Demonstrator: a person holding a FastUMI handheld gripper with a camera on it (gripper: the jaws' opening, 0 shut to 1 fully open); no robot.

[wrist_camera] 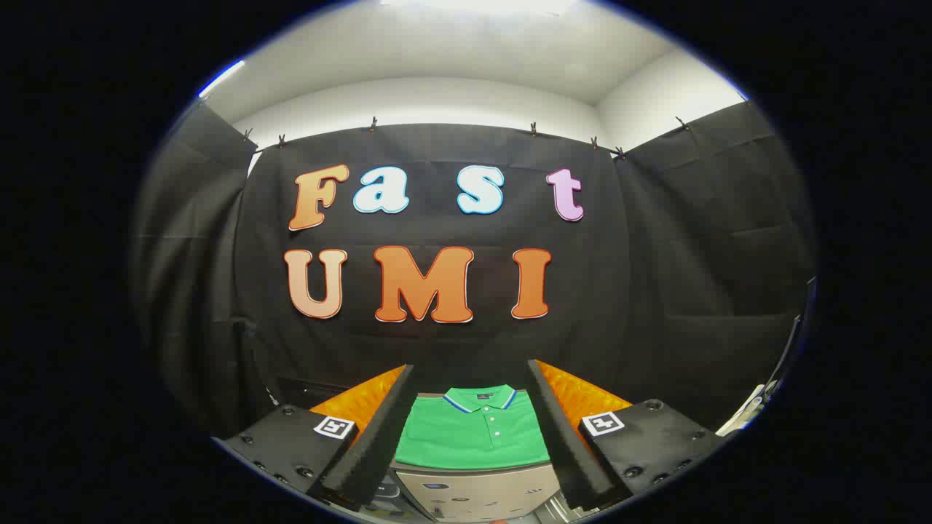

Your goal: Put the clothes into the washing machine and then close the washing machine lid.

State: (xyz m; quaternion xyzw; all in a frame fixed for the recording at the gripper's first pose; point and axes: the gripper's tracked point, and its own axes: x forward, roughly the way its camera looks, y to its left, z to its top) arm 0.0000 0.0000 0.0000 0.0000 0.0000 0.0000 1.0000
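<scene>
We hold the tongs (472,426) released, fingers spread wide and gripping nothing. The task's thing, one green polo shirt (472,437), lies folded and flat straight ahead, framed in the gap between the two fingers and a little beyond their tips, so the coming move turns on going forward and down onto it. Its collar points away from us and its placket runs along our line of approach; the folded cloth looks a little wider than deep. It rests on a pale surface (477,489), whose near face we judge may be the washing machine's top or panel, though too little of it shows to be sure. We count one shirt, one pair of tongs, and no other garment.
</scene>
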